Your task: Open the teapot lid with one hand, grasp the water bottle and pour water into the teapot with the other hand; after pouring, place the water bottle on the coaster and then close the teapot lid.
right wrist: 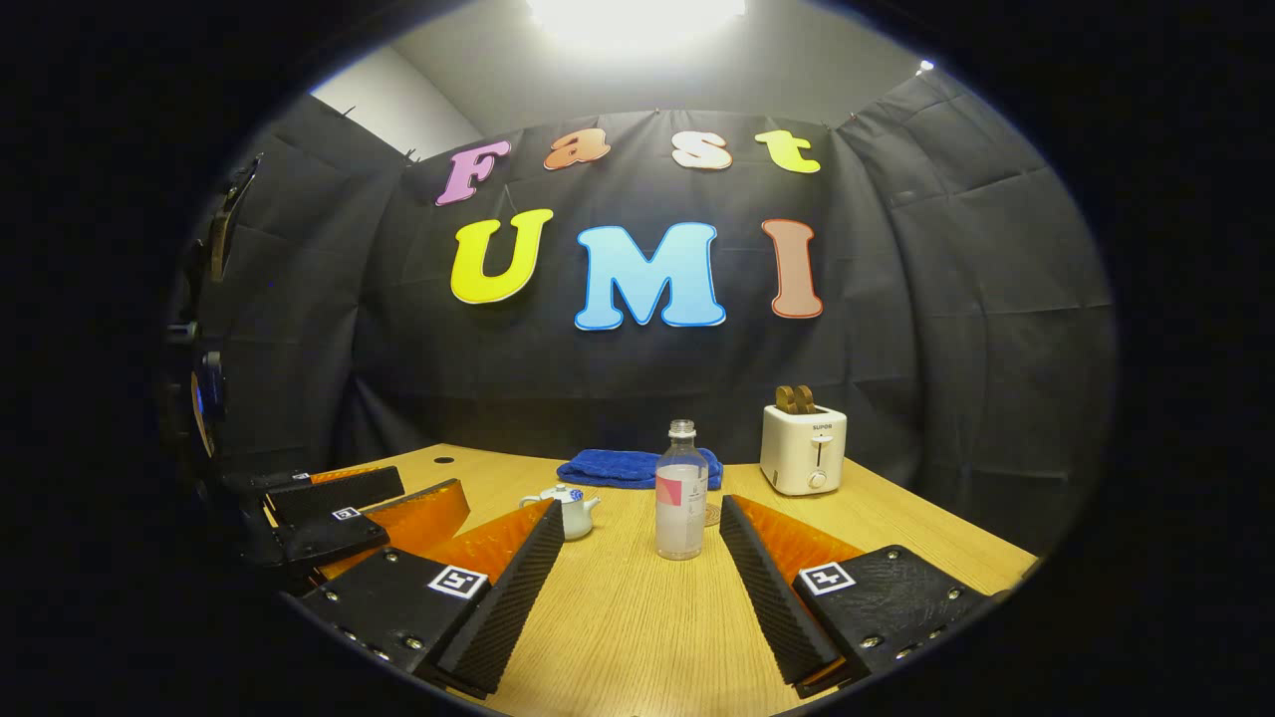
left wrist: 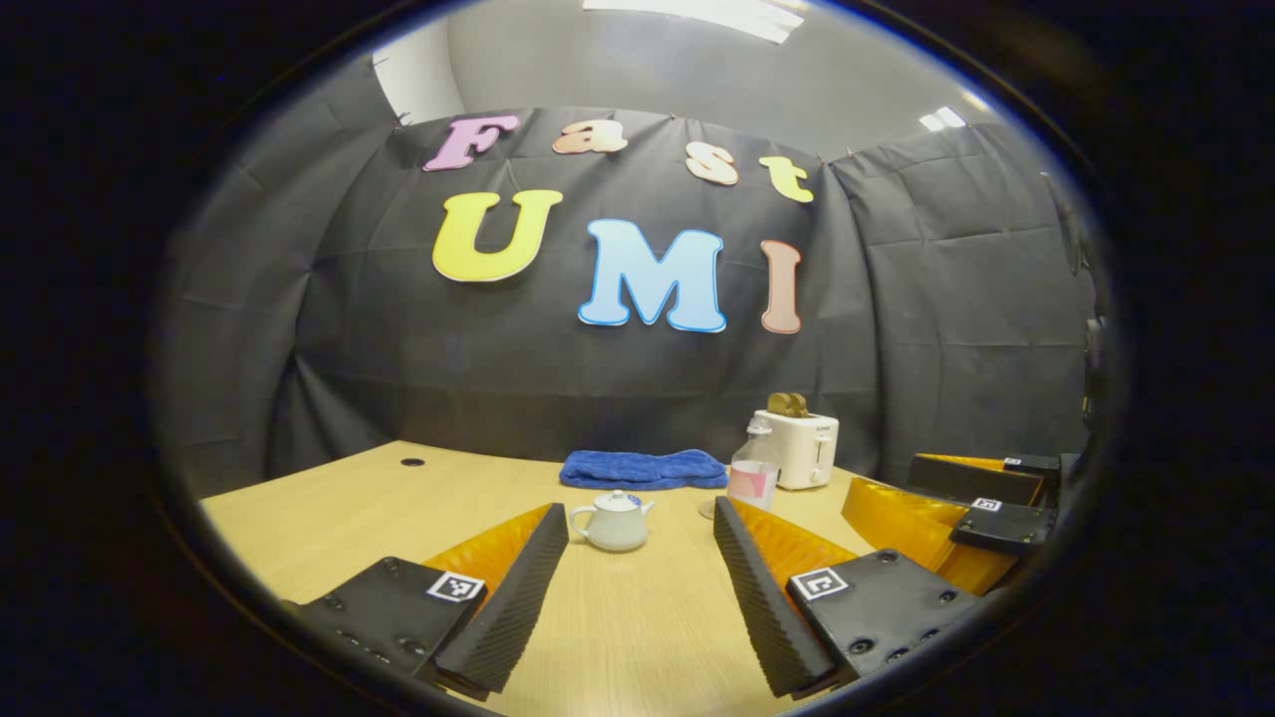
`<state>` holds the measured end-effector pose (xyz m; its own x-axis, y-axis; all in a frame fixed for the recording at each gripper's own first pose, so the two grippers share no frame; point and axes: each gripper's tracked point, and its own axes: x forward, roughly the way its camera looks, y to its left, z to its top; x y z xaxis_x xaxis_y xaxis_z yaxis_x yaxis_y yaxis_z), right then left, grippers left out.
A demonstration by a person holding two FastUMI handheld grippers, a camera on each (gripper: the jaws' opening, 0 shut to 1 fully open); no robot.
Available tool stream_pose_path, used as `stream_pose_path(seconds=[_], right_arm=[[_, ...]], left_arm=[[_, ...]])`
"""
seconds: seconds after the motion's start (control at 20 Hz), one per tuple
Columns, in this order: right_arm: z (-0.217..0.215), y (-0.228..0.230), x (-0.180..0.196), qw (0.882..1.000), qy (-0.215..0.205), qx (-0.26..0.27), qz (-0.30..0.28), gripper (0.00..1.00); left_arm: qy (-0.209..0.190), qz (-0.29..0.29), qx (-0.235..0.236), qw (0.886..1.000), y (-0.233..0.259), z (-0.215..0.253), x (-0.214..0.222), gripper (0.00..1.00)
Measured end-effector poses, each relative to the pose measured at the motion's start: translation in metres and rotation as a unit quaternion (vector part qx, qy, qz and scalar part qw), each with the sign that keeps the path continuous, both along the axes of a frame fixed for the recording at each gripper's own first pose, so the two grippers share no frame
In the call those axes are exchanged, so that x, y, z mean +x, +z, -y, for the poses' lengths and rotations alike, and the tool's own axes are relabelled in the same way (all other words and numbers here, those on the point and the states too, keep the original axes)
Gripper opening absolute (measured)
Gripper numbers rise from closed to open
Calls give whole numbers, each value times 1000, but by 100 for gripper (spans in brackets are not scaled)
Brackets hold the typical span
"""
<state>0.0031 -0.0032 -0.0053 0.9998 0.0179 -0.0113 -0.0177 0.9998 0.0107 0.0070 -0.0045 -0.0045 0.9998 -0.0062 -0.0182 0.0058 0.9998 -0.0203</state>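
Wooden worktop stretches bare just ahead of both pairs of tongs. The left tongs are spread wide and hold nothing; the right tongs are likewise released and empty.

Straight ahead of the left tongs, between their lines, sits the teapot with its lid on. Ahead of the right tongs, nearly centred between them, stands the water bottle, upright, uncapped as far as I can tell. Just behind the bottle and slightly to its right lies what looks like the coaster, mostly hidden. Farther back lies a blue towel, and to the right of it a toaster with toast sticking up.

Risks, as I judge them: the bottle is tall and narrow, so a nudge from one finger before the other closes could tip it and spill. The lid knob is small, and a grip off centre could slip or drag the teapot.

Count: two tongs, one teapot, one lid, one bottle, one coaster, one towel, one toaster.
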Motion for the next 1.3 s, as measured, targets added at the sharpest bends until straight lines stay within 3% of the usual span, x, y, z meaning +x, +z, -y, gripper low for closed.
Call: stream_pose_path(seconds=[0.65,1.3], right_arm=[[10,-12,20,1000,0,0,-13,98],[13,-2,81,1000,-3,-21,-22,98]], left_arm=[[-6,-16,-4,1000,-10,6,19,96],[-38,-43,-4,998,-26,-7,103,96]])
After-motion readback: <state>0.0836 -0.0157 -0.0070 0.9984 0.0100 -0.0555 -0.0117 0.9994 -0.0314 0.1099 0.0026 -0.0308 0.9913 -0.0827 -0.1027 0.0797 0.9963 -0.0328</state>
